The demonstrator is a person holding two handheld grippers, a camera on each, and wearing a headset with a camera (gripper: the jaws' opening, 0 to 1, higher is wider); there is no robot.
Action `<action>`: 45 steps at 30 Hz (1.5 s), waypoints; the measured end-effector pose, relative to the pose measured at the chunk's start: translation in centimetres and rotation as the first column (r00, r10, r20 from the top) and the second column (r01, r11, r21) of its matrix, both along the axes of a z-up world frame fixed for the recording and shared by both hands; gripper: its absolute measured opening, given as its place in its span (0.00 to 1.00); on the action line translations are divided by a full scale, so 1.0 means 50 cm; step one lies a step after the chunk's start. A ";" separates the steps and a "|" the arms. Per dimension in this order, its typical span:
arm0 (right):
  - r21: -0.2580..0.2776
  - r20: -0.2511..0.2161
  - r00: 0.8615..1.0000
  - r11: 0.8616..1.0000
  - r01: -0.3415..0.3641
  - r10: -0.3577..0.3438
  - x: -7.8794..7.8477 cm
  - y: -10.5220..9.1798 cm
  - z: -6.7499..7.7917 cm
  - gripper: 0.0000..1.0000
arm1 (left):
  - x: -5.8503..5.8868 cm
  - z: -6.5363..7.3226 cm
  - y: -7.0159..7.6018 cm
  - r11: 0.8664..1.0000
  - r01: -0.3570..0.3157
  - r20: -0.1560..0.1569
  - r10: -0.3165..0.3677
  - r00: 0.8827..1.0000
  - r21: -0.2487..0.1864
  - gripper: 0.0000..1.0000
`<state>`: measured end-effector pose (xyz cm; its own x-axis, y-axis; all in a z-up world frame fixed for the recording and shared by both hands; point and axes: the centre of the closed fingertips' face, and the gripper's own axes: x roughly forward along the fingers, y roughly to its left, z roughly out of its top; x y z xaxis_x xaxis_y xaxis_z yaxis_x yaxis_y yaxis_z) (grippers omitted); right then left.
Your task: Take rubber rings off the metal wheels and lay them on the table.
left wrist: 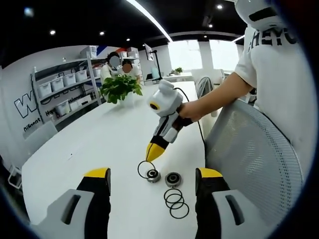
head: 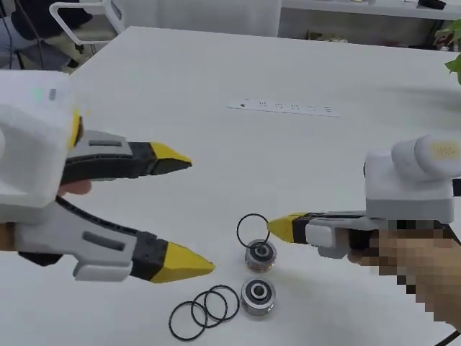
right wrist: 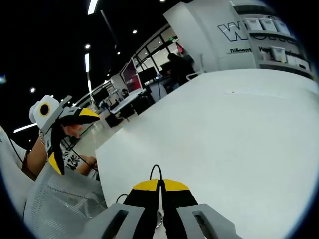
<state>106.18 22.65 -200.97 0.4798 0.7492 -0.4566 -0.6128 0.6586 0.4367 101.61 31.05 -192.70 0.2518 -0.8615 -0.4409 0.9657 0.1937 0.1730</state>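
**Figure: Right gripper pinching a rubber ring above a metal wheel**

Head view. The right gripper enters from the right, its yellow-tipped jaws pressed together on a thin black rubber ring. The ring stands upright just above the farther metal wheel, and its lower edge meets the wheel's top (whether it is fully free of the wheel cannot be told). The nearer metal wheel sits just beside the first on the white table. Three loose rings lie flat to its left, overlapping in a short chain. The left gripper is held above the table on the left, with its jaws spread wide and nothing between them. The right gripper view confirms the meeting jaws, with the ring's loop rising from between the tips.
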 end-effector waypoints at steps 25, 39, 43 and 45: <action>0.047 0.020 0.990 0.989 -0.141 0.140 -0.051 0.094 0.033 0.00 | -0.047 -0.088 0.109 0.968 -0.248 -0.144 0.242 0.960 -0.024 0.80; 0.001 -0.012 0.969 0.969 -0.248 0.248 -0.096 0.138 -0.002 0.00 | -0.068 -0.127 0.098 0.973 -0.229 -0.196 0.229 0.953 0.022 0.80; -0.020 -0.033 0.961 0.961 -0.276 0.275 -0.111 0.149 -0.021 0.00 | -0.071 -0.134 0.099 0.975 -0.218 -0.195 0.222 0.955 0.040 0.77; -0.040 -0.037 0.956 0.956 -0.291 0.289 -0.118 0.153 -0.032 0.00 | -0.068 -0.132 0.101 0.974 -0.225 -0.190 0.228 0.955 0.039 0.76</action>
<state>100.28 30.31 -202.57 0.2301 0.8325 -0.5039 -0.7672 0.4737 0.4324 98.19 36.08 -199.31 0.3488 -0.7840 -0.5135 0.9122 0.4097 -0.0059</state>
